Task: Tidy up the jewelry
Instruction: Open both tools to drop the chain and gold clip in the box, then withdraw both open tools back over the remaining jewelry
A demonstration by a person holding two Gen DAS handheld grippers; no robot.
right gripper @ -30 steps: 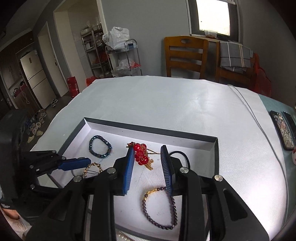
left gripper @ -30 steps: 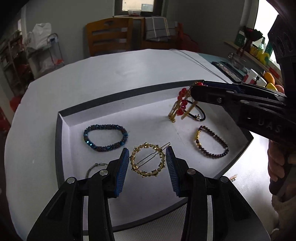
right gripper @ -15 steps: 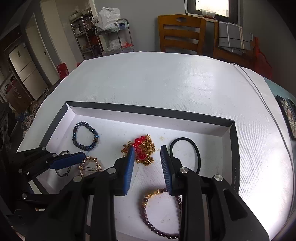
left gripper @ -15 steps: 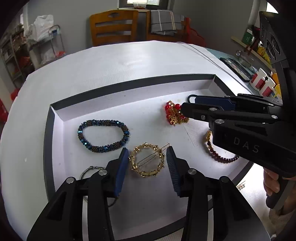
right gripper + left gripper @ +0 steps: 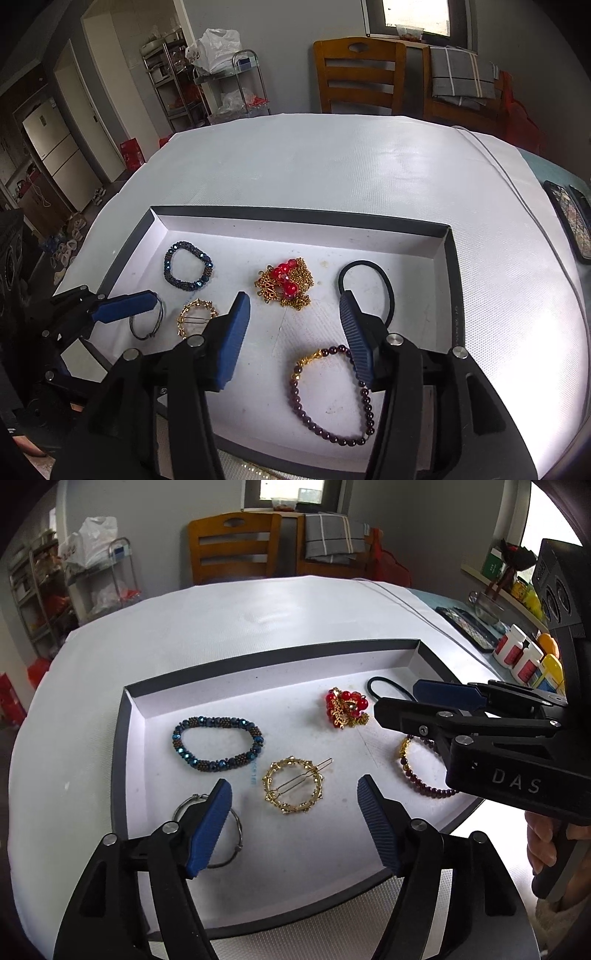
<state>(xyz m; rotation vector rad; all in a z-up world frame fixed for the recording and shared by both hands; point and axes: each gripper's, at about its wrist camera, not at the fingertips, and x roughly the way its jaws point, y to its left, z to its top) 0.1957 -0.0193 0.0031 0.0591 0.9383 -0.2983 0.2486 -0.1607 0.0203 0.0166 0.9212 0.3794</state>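
Sitting in the tray (image 5: 448, 280) near the desk's (image 5: 332, 162) front edge are the blue bracelet (image 5: 218, 744), gold ring clip (image 5: 293, 785), red charm (image 5: 286, 280) and purple bracelet (image 5: 332, 398). The left hand-held gripper (image 5: 293, 823) and right hand-held gripper (image 5: 293, 334) are both wide open and hold nothing.

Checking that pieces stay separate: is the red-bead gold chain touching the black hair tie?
Apart. The right wrist view shows bare white tray floor between the red-bead gold chain and the black hair tie.
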